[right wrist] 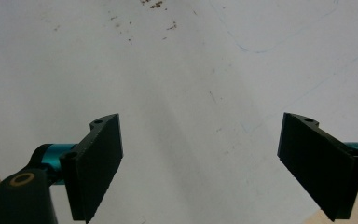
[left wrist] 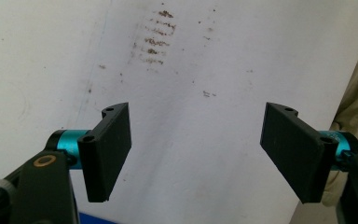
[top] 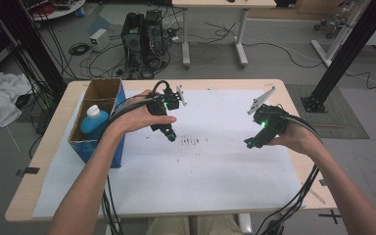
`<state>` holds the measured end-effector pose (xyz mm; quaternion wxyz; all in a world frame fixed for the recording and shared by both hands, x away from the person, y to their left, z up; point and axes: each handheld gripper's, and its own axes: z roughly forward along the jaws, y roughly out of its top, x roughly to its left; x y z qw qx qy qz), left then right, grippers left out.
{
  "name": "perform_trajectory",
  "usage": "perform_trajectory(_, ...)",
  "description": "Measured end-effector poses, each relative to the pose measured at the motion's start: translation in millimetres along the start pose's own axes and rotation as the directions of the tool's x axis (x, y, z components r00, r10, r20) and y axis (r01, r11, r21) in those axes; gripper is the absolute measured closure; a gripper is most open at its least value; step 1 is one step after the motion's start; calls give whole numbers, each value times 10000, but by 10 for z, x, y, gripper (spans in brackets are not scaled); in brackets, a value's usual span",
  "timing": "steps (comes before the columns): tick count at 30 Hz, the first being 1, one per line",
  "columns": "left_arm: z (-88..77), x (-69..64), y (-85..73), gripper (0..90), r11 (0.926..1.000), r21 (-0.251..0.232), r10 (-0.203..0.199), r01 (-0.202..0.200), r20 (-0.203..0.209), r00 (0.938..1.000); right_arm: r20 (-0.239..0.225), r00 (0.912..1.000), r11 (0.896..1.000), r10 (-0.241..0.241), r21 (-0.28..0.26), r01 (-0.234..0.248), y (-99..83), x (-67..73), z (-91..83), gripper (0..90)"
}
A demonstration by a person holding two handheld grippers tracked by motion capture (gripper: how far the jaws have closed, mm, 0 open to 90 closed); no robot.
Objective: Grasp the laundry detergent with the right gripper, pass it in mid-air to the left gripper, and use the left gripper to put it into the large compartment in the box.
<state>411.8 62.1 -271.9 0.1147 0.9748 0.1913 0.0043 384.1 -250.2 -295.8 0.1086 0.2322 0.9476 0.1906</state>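
Note:
My left gripper (top: pixel 170 136) hangs over the white sheet (top: pixel 210 161) left of centre, tilted down toward it. In the left gripper view its jaws stand wide apart around bare paper, so the left gripper (left wrist: pixel 198 149) is open and holds nothing. My right gripper (top: pixel 248 143) hovers over the right part of the sheet, also angled down. The right gripper (right wrist: pixel 214 163) shows its two black pads far apart with only paper between them. A patch of brown smudges (top: pixel 192 141) marks the sheet between the two grippers, and the same smudges (left wrist: pixel 156 39) lie beyond the left jaws.
An open cardboard box (top: pixel 97 100) with blue sides stands at the table's left edge, holding a blue bottle (top: pixel 94 121) with a white cap. Cables trail from both grippers over the near edge. Beyond the table are computer towers (top: pixel 142 32) and another desk.

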Motion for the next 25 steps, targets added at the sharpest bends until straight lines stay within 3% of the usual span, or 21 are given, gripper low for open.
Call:
perform_trajectory(16,29,-25,3,248,9998,148,95,-94,-43,9999,-44,10000,10000,-32,25,33,11,14,-2,132)
perform_trajectory(20,72,-30,-17,248,9999,146,-48,49,-85,10000,-50,10000,10000,14,39,-13,11,10,1,132)
perform_trajectory(22,30,-26,3,248,9998,152,91,-90,-46,9999,36,10000,10000,14,-36,-14,4,19,1,132)
perform_trajectory(24,135,-23,-68,248,9997,-133,-202,201,-43,9998,99,9999,10000,71,-44,-71,-14,27,28,132)
perform_trajectory(25,39,-29,1,248,9998,181,26,-25,-71,10000,99,9999,9999,138,-63,-137,-26,31,46,132)
